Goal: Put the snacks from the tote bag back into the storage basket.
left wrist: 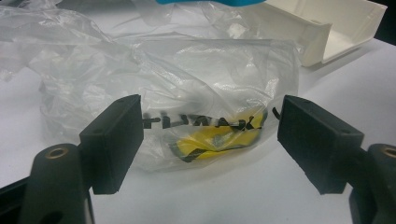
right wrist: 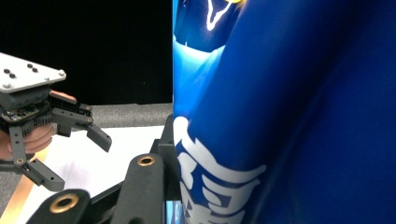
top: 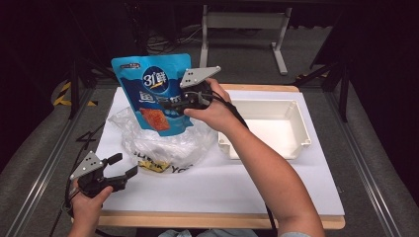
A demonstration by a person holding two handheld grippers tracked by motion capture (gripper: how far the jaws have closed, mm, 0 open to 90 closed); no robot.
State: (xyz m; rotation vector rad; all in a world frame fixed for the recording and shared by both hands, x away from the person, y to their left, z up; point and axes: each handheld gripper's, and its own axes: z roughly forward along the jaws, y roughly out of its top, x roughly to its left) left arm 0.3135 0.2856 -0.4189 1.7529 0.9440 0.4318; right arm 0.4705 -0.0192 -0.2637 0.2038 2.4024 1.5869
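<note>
Left gripper (top: 121,172): nearest, at the front left corner of the white table (top: 276,192); its 2 black jaws stand wide apart with nothing between them, aimed at the bag.
Clear plastic bag (top: 163,145): crumpled, lying on the table just beyond the left gripper; black lettering and a yellow patch show through the film in the left gripper view (left wrist: 205,126).
Right gripper (top: 174,103): raised above the bag, grey 3-cornered plate on top; its jaws are closed on the right edge of the pouch.
Blue snack pouch (top: 154,91): glossy, with white lettering and an orange food picture, held upright in the air over the bag's far side; in the right gripper view (right wrist: 289,116) it sits against the black jaw.
White plastic tray (top: 267,126): rectangular and shallow, on the table just right of the bag.
Table legs (top: 242,22): white frame, on the grey floor beyond the table.
</note>
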